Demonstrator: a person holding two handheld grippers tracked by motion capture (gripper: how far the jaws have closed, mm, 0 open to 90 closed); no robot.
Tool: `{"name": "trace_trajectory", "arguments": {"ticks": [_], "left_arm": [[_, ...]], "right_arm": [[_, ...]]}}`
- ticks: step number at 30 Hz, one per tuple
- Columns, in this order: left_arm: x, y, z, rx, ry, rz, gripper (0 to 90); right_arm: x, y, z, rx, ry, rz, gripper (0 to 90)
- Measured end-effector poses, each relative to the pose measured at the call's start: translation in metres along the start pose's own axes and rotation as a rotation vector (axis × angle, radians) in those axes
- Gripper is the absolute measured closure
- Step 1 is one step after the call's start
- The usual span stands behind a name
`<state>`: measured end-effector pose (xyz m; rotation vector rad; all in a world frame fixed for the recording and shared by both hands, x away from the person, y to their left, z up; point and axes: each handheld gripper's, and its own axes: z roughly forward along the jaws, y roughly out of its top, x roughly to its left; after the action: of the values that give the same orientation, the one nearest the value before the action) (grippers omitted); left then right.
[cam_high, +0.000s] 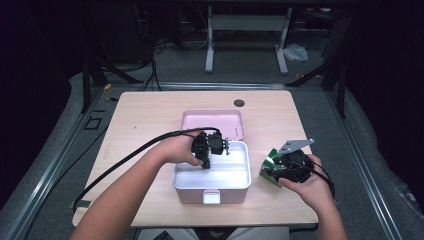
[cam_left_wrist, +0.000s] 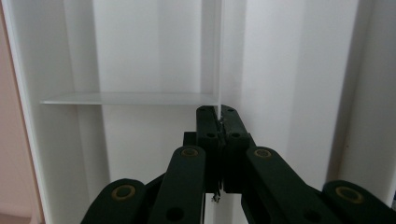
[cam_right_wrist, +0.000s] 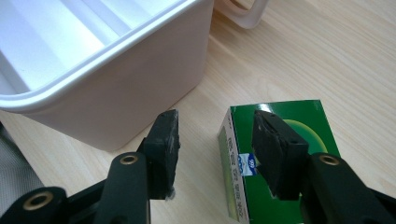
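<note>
A white storage box (cam_high: 247, 167) with a pink base stands at the table's middle front. My left gripper (cam_high: 206, 159) reaches down into the box. In the left gripper view it (cam_left_wrist: 218, 115) is shut on a thin white divider panel (cam_left_wrist: 219, 56), seen edge-on and standing upright. A second divider (cam_left_wrist: 126, 98) crosses to the left. A small green carton (cam_high: 269, 161) lies flat on the table right of the box. My right gripper (cam_right_wrist: 217, 140) is open just above it; the carton (cam_right_wrist: 306, 116) has its left edge between the fingers and the right finger (cam_right_wrist: 278, 149) over its top.
The box's pink lid (cam_high: 212, 122) lies flat just behind the box. A round cable hole (cam_high: 239, 103) sits near the table's far edge. The box's wall (cam_right_wrist: 130, 88) stands close to the right gripper's left finger. Bare wood lies left and right of the box.
</note>
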<state>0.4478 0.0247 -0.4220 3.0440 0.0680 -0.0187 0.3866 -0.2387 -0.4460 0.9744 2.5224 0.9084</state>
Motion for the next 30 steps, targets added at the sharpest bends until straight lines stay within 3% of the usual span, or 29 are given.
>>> {"name": "trace_trajectory", "arguments": {"ticks": [18,30], "left_arm": [[-0.001,-0.001,-0.002,-0.012,0.011,-0.010,89.1],[-0.003,-0.004,-0.016,-0.042,0.043,-0.010,89.2]], "right_arm": [[-0.001,-0.001,0.001,-0.003,-0.003,0.004,51.6],[-0.002,-0.001,0.001,-0.002,-0.003,0.011,51.8]]}}
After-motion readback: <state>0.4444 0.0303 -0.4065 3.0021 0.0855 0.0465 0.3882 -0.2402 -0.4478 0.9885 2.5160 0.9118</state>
